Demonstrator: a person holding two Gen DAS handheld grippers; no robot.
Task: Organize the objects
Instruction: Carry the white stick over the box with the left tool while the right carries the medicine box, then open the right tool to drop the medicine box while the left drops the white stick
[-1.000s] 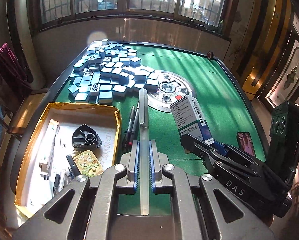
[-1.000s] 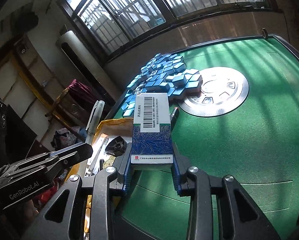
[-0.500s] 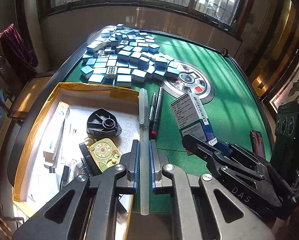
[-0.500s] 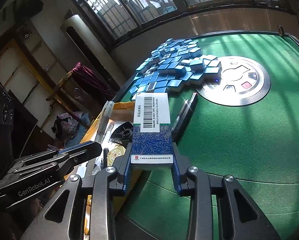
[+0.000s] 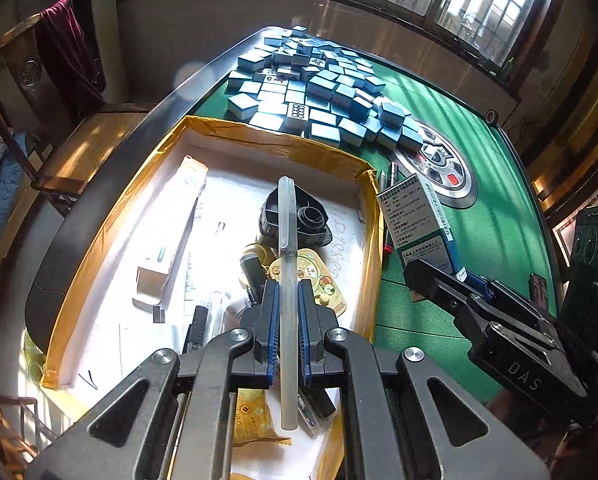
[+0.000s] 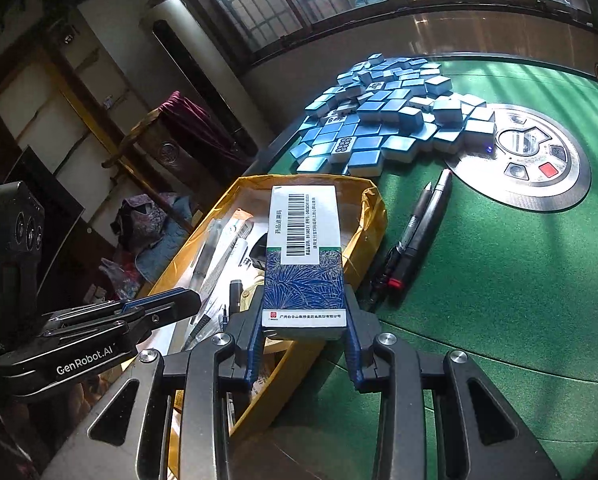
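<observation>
Now that both claws have swung over the box (image 5: pixel 255 140), left claw (image 5: pixel 288 300) clamps the pen (image 5: pixel 287 240), right claw (image 6: pixel 303 344) the carton (image 6: pixel 303 264): release seems next.

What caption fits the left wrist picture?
Left gripper holding a frosted pen above the yellow-edged box.

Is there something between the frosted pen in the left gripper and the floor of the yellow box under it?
No clear floor lies straight below. The pen hangs over a black plastic part and a yellow card in the box. Bare white floor shows further left.
</observation>
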